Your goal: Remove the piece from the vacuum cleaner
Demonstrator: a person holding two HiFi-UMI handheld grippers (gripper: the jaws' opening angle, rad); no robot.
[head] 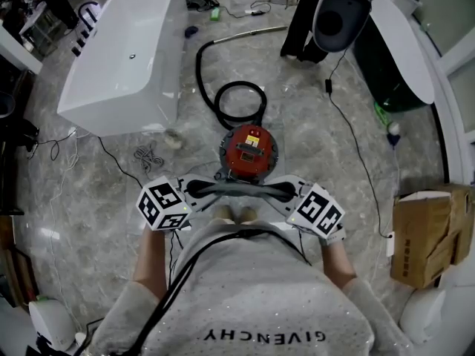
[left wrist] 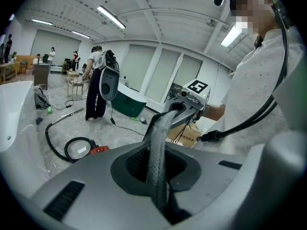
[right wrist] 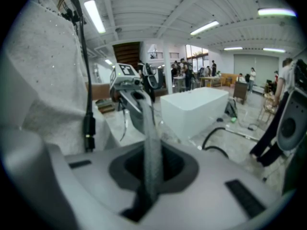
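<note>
- The left gripper is clenched on one end of a dark grey strip, which runs straight out from between its jaws.
- The right gripper is clenched on the strip's other end, so the piece spans the gap between the two, just below the middle of the head view.
- The strip looks thin, textured and slightly bowed. It is probably light and a little flexible, so holding it near both ends should keep it from sagging or twisting.
- The red vacuum cleaner sits on the floor at the middle of the frame, directly above the strip in the picture. The piece appears to be lifted clear of it.
- Its black hose loops toward the top of the frame.
- A white bathtub fills the upper left, and a cardboard box stands at the right edge.
</note>
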